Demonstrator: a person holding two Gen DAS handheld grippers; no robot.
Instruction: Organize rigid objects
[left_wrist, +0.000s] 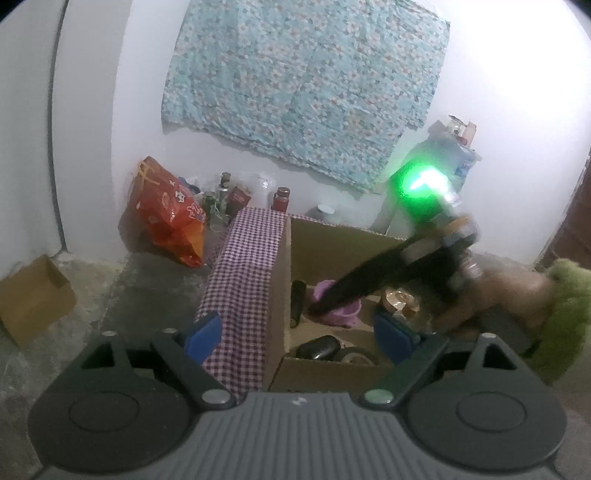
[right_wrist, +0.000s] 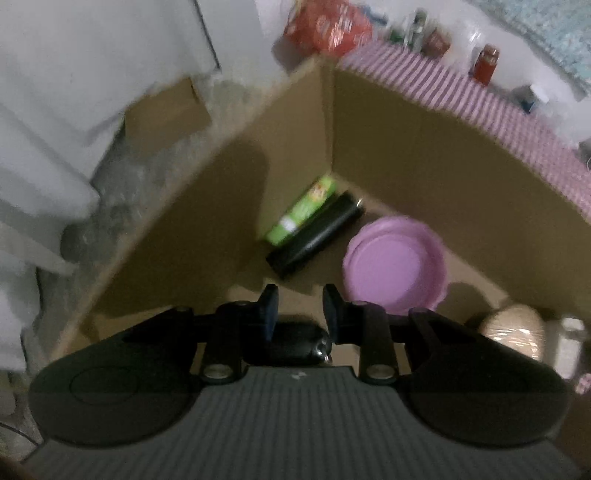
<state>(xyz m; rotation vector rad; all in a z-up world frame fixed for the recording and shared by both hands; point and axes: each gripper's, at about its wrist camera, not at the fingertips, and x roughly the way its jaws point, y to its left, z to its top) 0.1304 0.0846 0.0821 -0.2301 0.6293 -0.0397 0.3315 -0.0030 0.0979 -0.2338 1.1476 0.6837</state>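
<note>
The left gripper (left_wrist: 297, 332) stood wide apart, empty, above the cardboard box (left_wrist: 347, 243). The right gripper (right_wrist: 300, 308), jaws narrow with nothing visibly clamped, hung inside over a purple bowl (right_wrist: 395, 264) and black cylinder (right_wrist: 314, 234). Beyond: checked cloth (left_wrist: 247, 266), concrete floor (left_wrist: 147, 280), white wall (left_wrist: 122, 122), floral sheet (left_wrist: 303, 81).

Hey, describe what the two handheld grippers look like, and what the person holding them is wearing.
Each gripper, left gripper and right gripper, has a grey ribbed body, two round black housings, black linkage arms with silver rivets, and blue finger pads. Seen from the left wrist, the right unit carries a glowing green light. The person wears a fuzzy lime-green sleeve.
</note>
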